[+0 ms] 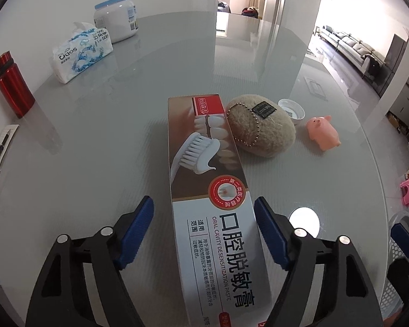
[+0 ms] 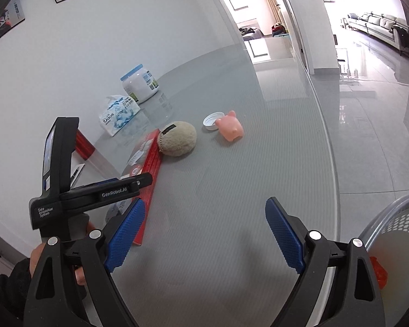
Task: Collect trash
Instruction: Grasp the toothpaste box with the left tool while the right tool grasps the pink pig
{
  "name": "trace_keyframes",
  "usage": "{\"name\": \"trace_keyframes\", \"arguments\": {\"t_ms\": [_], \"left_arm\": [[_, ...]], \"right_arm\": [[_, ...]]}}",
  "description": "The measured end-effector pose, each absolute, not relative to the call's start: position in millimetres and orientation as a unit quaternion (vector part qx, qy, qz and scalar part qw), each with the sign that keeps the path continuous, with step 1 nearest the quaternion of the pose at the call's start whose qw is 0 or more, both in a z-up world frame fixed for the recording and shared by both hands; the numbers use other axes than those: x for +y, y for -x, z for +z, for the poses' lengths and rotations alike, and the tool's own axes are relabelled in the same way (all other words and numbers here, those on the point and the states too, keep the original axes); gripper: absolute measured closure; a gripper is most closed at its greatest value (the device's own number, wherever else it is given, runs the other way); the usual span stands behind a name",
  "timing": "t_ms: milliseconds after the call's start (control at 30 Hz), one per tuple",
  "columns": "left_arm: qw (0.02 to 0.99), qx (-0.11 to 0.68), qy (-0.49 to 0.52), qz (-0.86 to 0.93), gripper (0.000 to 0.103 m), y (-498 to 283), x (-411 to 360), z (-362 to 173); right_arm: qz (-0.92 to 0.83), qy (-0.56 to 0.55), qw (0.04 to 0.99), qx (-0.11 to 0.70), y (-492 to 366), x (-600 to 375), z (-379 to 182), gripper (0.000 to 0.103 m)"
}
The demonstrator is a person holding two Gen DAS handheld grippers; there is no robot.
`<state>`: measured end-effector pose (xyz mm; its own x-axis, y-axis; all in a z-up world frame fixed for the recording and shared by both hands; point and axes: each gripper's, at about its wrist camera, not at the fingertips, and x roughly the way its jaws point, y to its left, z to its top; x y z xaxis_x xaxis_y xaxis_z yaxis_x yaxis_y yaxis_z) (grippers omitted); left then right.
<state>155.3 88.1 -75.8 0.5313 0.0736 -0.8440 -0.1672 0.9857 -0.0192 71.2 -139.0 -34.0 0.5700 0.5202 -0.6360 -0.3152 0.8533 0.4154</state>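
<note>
- Left wrist view: left gripper (image 1: 204, 229) spread wide, its blue pads either side of the toothpaste box (image 1: 210, 190) without touching; the box lies on the table (image 1: 95, 150), its far end against the plush ball (image 1: 260, 128).
- Right wrist view: right gripper (image 2: 204, 234) wide open and empty, right of the toothpaste box (image 2: 144, 179); mesh basket (image 2: 403, 218) further right.

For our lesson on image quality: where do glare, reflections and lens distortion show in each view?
Left wrist view: a round lamp glare sits on the glossy table, which mirrors the red bottle; the table edge bows from fisheye. Right wrist view: the sunlit room with the sofa is overexposed, and the floor shines.
</note>
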Motion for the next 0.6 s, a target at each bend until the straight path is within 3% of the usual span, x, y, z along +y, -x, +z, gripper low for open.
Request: {"name": "trace_keyframes", "arguments": {"t_ms": [67, 100, 600], "left_arm": [[0.872, 0.482, 0.055, 0.063, 0.046, -156, 89, -79], [0.874, 0.478, 0.054, 0.066, 0.047, -156, 90, -79], [0.908, 0.414, 0.040, 0.060, 0.050, -137, 124, -49]], "right_arm": [[0.227, -0.125, 0.879, 0.400, -80, -134, -35, 0.017], [0.219, -0.122, 0.881, 0.401, -84, -132, -35, 0.018], [0.109, -0.017, 0.886, 0.450, -188, -86, -57, 0.018]]}}
